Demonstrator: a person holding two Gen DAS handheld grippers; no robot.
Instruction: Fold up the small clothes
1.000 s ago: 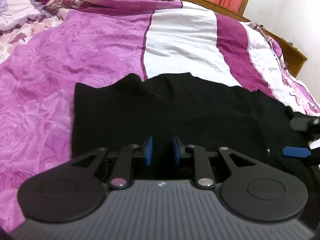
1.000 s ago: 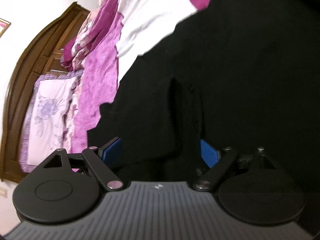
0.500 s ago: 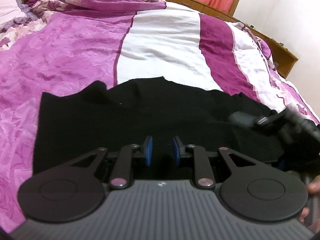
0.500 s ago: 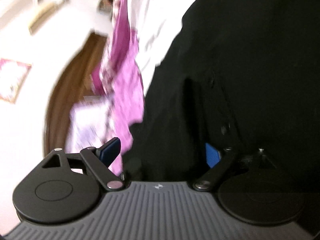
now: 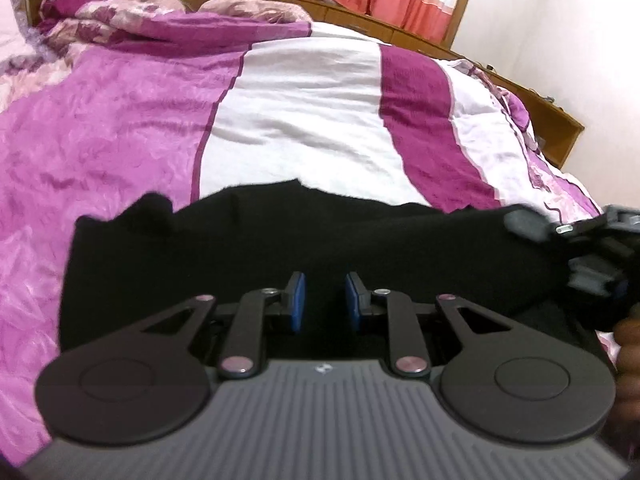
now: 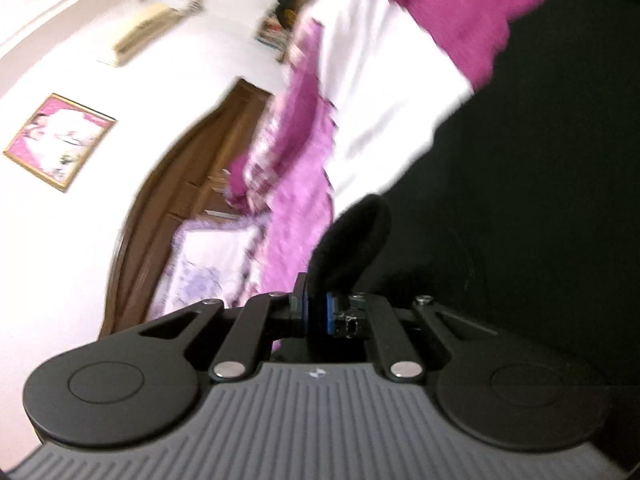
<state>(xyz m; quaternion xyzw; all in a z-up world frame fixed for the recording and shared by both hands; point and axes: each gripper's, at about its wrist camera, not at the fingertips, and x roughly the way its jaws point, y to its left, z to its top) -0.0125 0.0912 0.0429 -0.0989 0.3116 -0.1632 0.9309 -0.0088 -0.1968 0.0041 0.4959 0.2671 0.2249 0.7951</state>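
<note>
Lying flat on the bedspread (image 5: 304, 92), near edge, is the black garment (image 5: 248, 240). Right gripper (image 6: 316, 312) has just clamped a raised fold of it — seen only in the right wrist view. Left gripper (image 5: 322, 300): fingers narrowly parted over cloth; grip cannot be told. Right wrist view also shows a framed picture (image 6: 60, 140).

Matt black cloth garment (image 5: 360, 248) (slightly fuzzy)

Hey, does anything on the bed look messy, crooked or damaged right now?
Nothing looks damaged or spilled. The black garment lies on the bedspread with a wavy, uneven far edge, so it is not flat yet. The right tongs have just closed on a bunched fold of it, which is expected mid-fold.
</note>
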